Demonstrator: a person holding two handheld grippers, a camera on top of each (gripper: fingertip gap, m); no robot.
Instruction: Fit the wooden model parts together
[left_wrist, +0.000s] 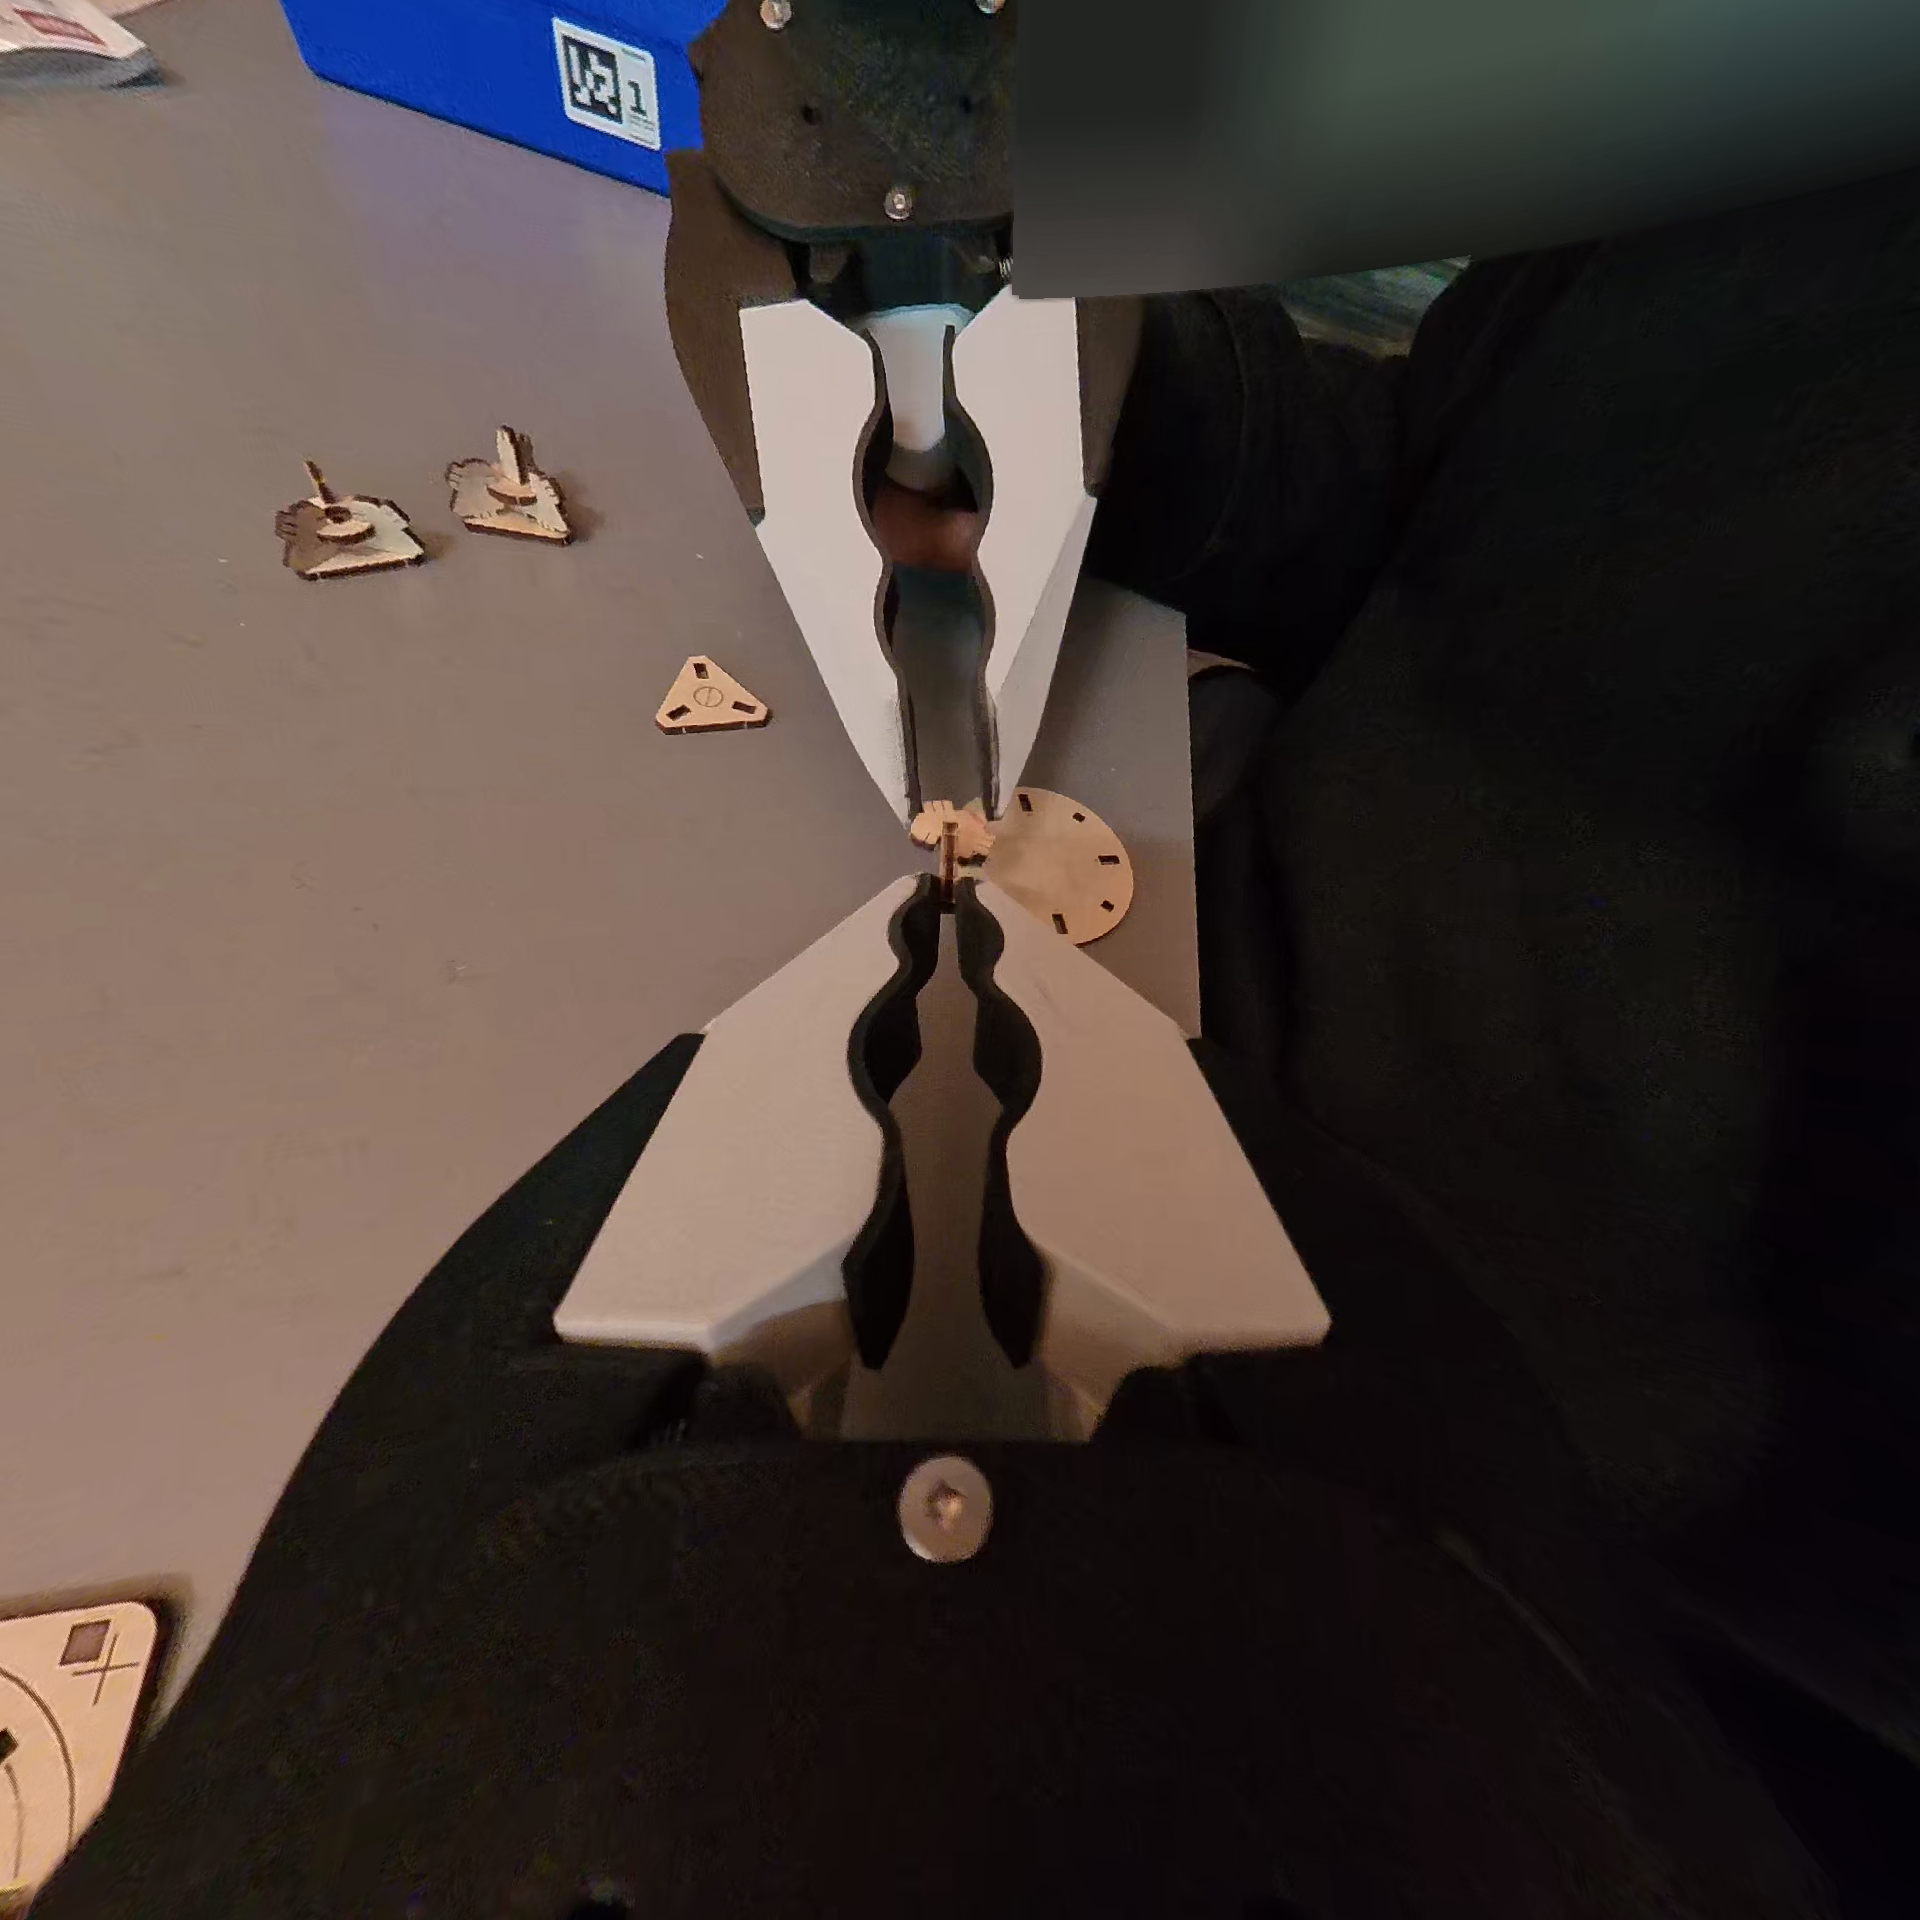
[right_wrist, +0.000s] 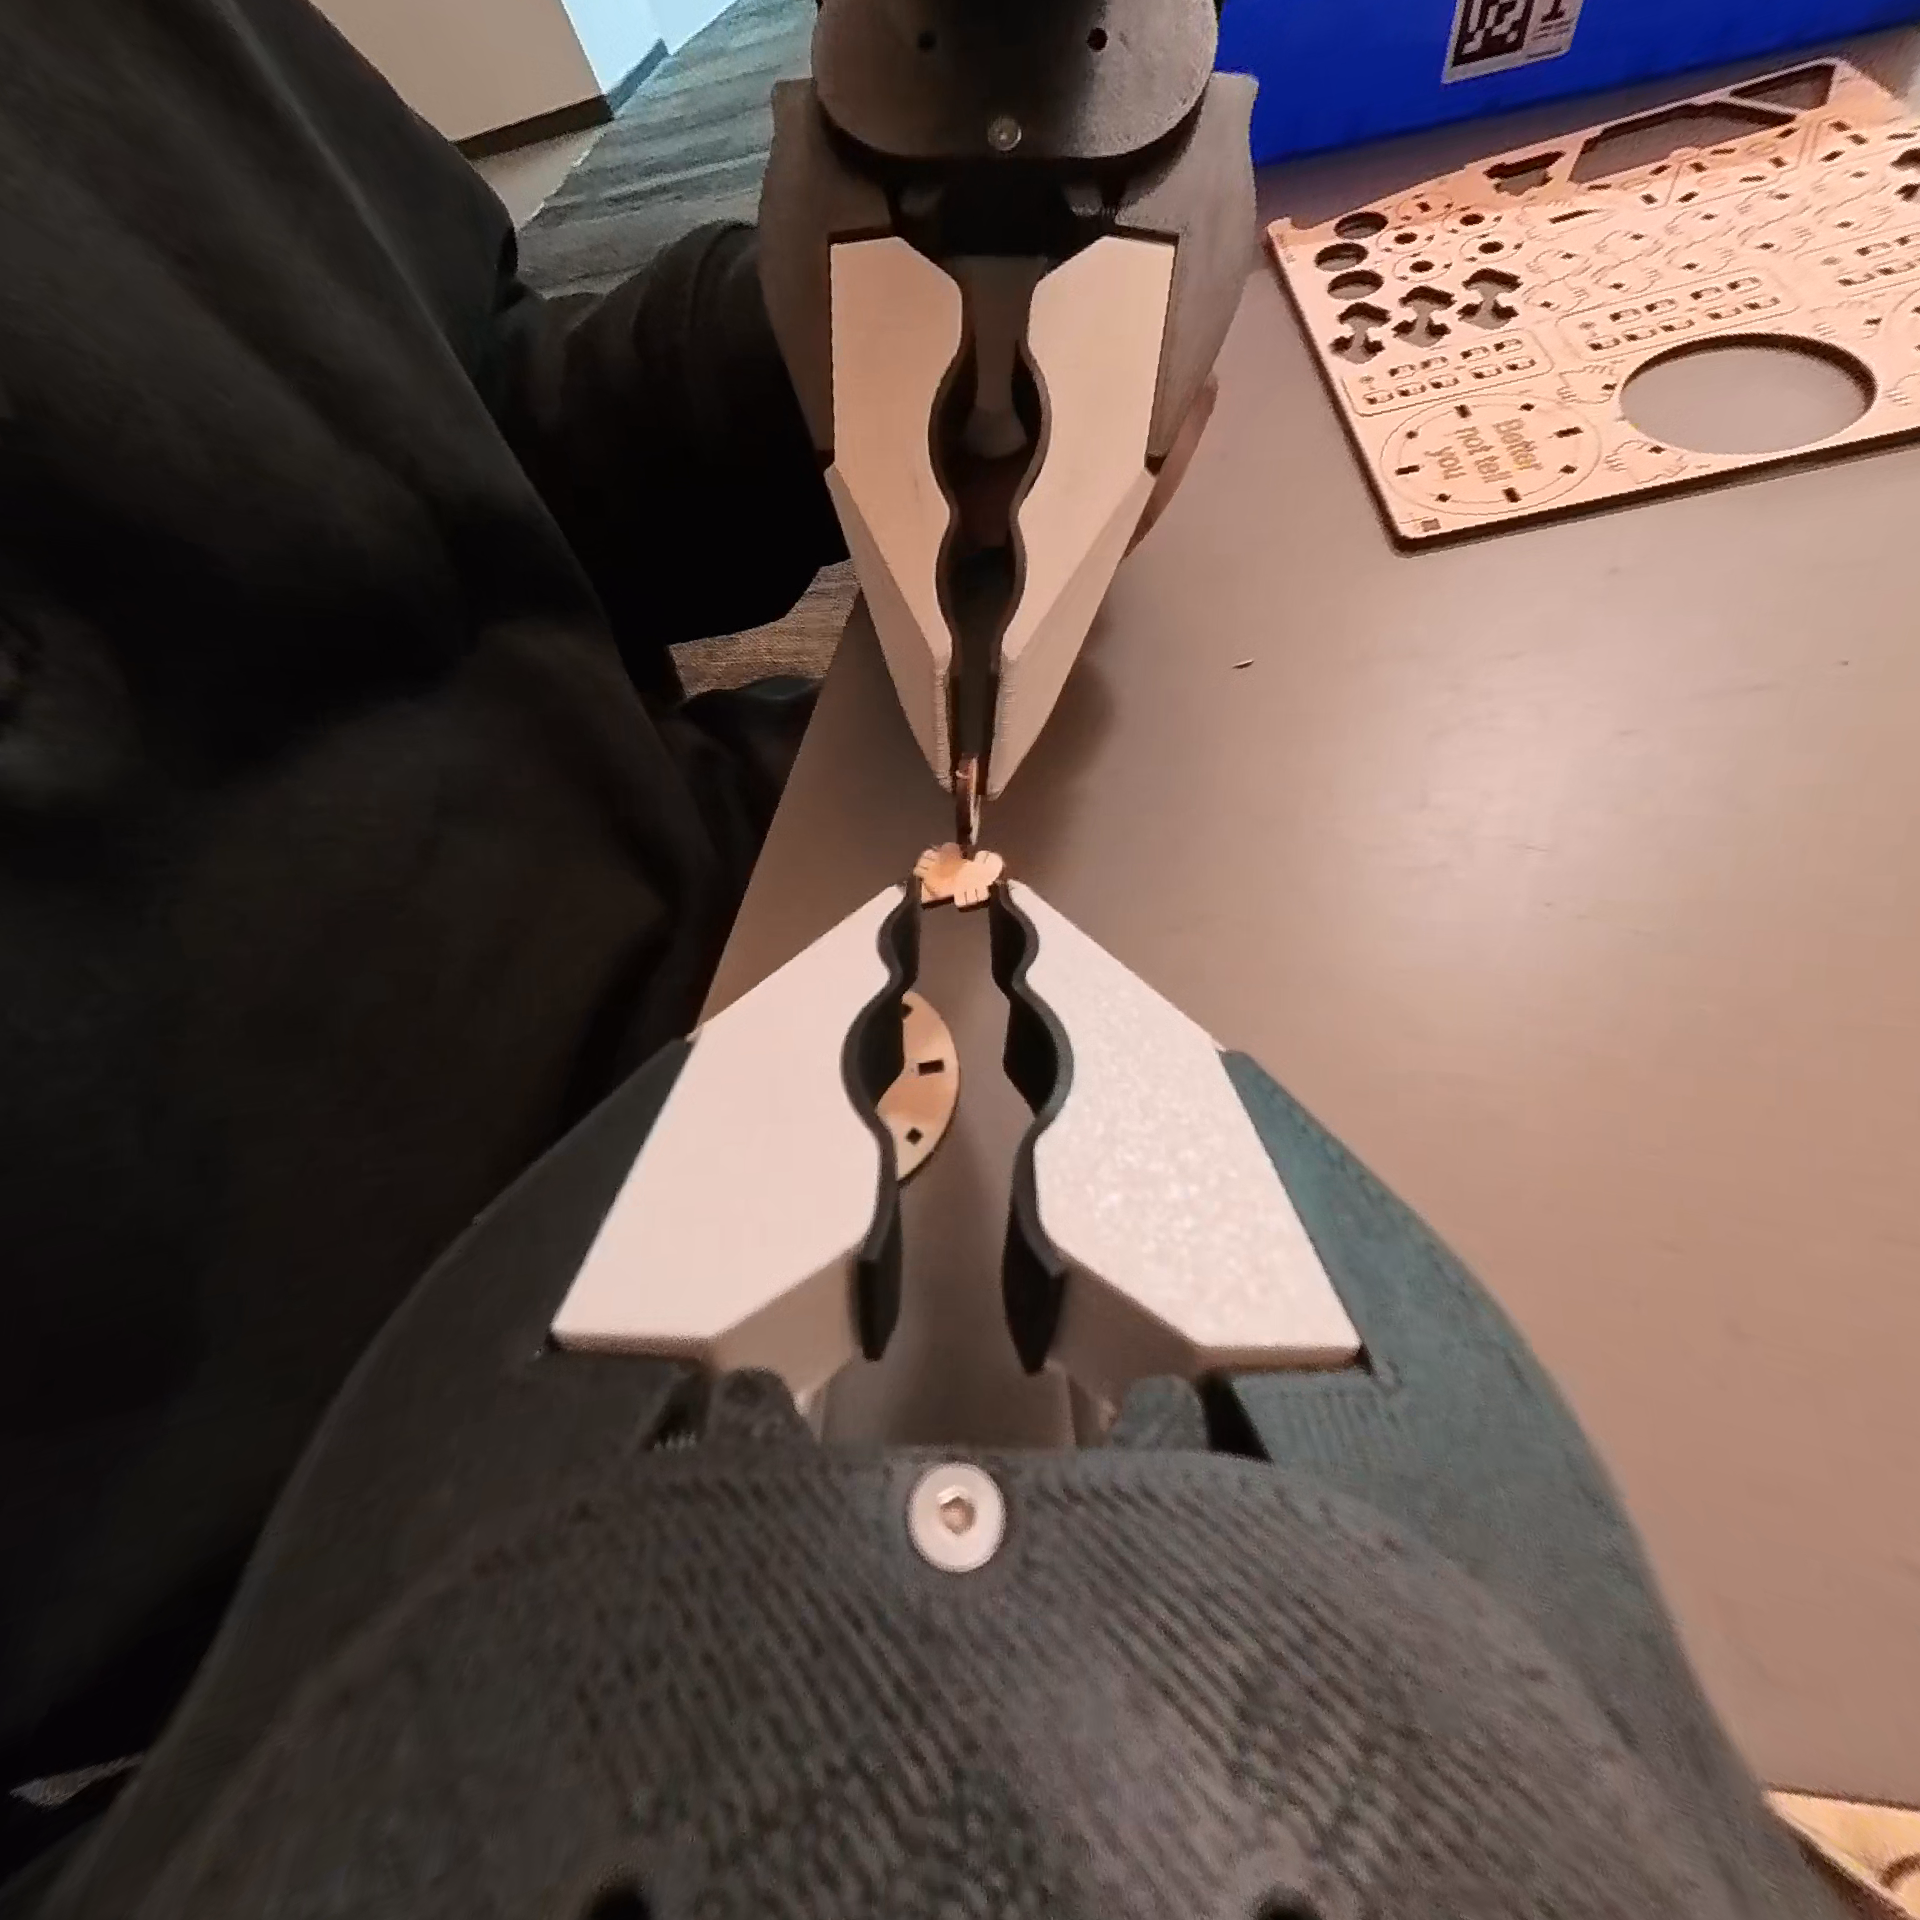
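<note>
Plywood bits, laser-cut, on a grey counter (left_wrist: 260, 935). Noted left to right in the left wrist view.

- Far left: two small assemblies (left_wrist: 348, 525) (left_wrist: 509, 494), each a lobed base with a peg standing up. Well apart from both grippers.
- Blue box (left_wrist: 468, 73) at the back edge of the counter, carrying a square marker.
- Triangle piece (left_wrist: 712, 698) lying flat, alone, nearer the middle.
- Centre: left gripper (left_wrist: 943, 883) pinched tight on a thin wooden peg (left_wrist: 948, 852), edge-on and in line with the fingers. Right gripper (right_wrist: 958, 902) faces it tip to tip, closed on a small lobed piece (right_wrist: 958, 875) held flat by its sides. Peg tip sits at the piece's middle; whether it has entered a slot, cannot tell.
- Just right of the tips: slotted disc (left_wrist: 1070, 868) flat on the counter, below the held parts.
- Far right in the right wrist view: pale punched-out sheet (right_wrist: 1621, 343).

Judgement on handling: both parts are tiny and thin. Peg looks best kept square to the piece's face and pushed straight along its own length; any tilt would probably jam or snap it. Lobed piece is gripped only at its edges, so it could pivot under a hard push.
</note>
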